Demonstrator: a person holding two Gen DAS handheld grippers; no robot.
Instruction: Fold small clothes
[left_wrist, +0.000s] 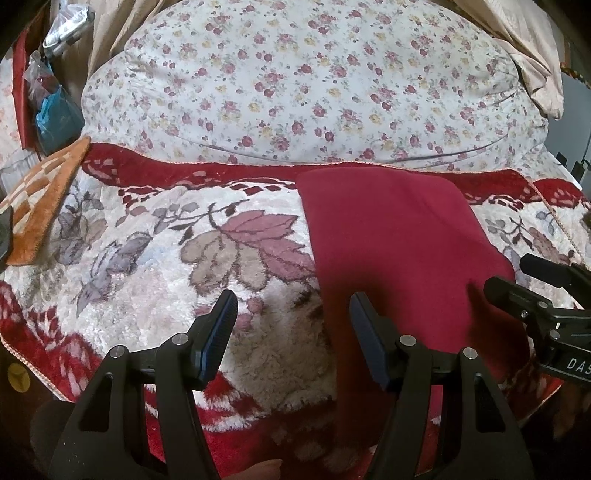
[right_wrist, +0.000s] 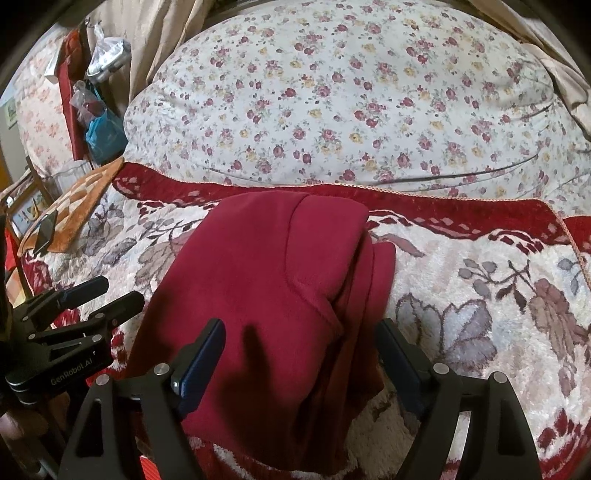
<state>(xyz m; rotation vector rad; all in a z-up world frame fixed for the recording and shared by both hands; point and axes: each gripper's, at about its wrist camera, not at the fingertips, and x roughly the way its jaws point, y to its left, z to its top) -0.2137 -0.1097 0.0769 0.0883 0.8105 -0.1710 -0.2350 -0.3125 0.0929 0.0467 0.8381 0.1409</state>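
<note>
A dark red garment (left_wrist: 402, 251) lies folded lengthwise on the plush red and cream blanket (left_wrist: 147, 280); it also shows in the right wrist view (right_wrist: 266, 280) with a layered fold along its right side. My left gripper (left_wrist: 293, 314) is open and empty over the garment's near left edge. My right gripper (right_wrist: 301, 343) is open and empty, its fingers straddling the garment's near end. The right gripper shows at the right edge of the left wrist view (left_wrist: 517, 280). The left gripper shows at the left of the right wrist view (right_wrist: 118, 291).
A big floral duvet (left_wrist: 314, 85) is piled behind the blanket. An orange checked cloth (left_wrist: 40, 206) with a dark phone (right_wrist: 46, 230) on it lies at the left. Plastic bags (left_wrist: 55, 110) hang at the far left. Beige curtains (left_wrist: 532, 48) hang behind.
</note>
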